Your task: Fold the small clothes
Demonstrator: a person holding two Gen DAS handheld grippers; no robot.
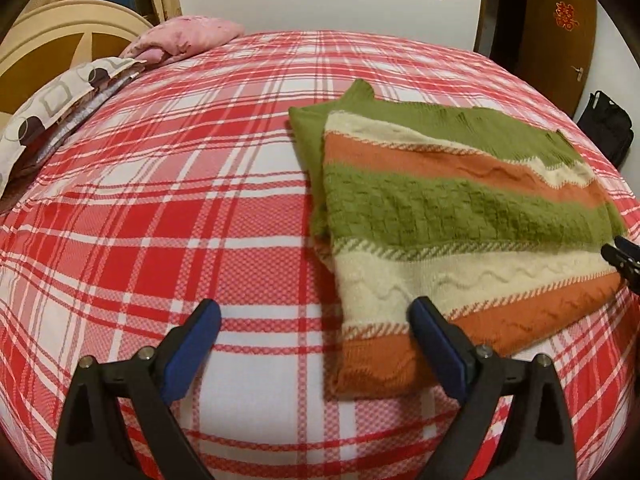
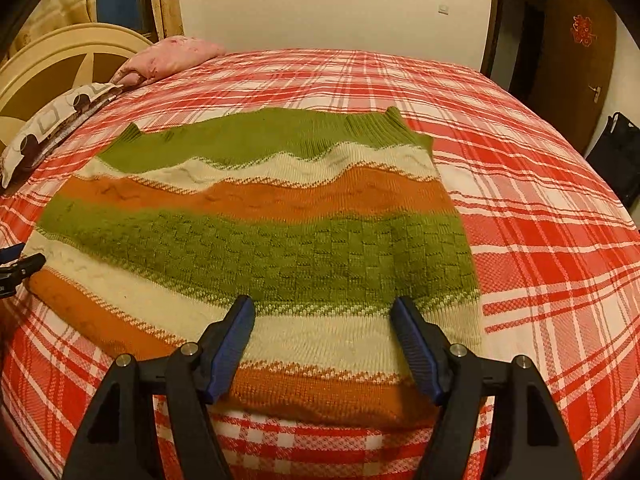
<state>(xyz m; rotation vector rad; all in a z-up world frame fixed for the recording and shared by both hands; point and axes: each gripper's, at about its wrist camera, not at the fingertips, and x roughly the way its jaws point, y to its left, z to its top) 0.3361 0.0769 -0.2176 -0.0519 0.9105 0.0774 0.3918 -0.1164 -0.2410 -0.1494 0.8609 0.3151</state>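
A knitted sweater (image 1: 452, 216) (image 2: 260, 236) striped green, cream and orange lies folded flat on the red plaid bed sheet (image 1: 168, 208) (image 2: 552, 240). My left gripper (image 1: 316, 314) is open wide just above the sweater's near left corner. One finger hangs over the bare sheet and the other over the orange hem, and nothing is pinched. My right gripper (image 2: 324, 308) is open above the cream and orange bands near the sweater's front edge, holding nothing. Each gripper's tip shows at the edge of the other's view: the right gripper (image 1: 624, 258) and the left gripper (image 2: 22, 266).
A pink pillow (image 1: 184, 38) and a patterned pillow (image 1: 60, 100) lie at the far left by the cream headboard (image 1: 52, 40). A brown door (image 1: 560, 36) and a black bag (image 1: 608, 128) stand beyond the bed's right side.
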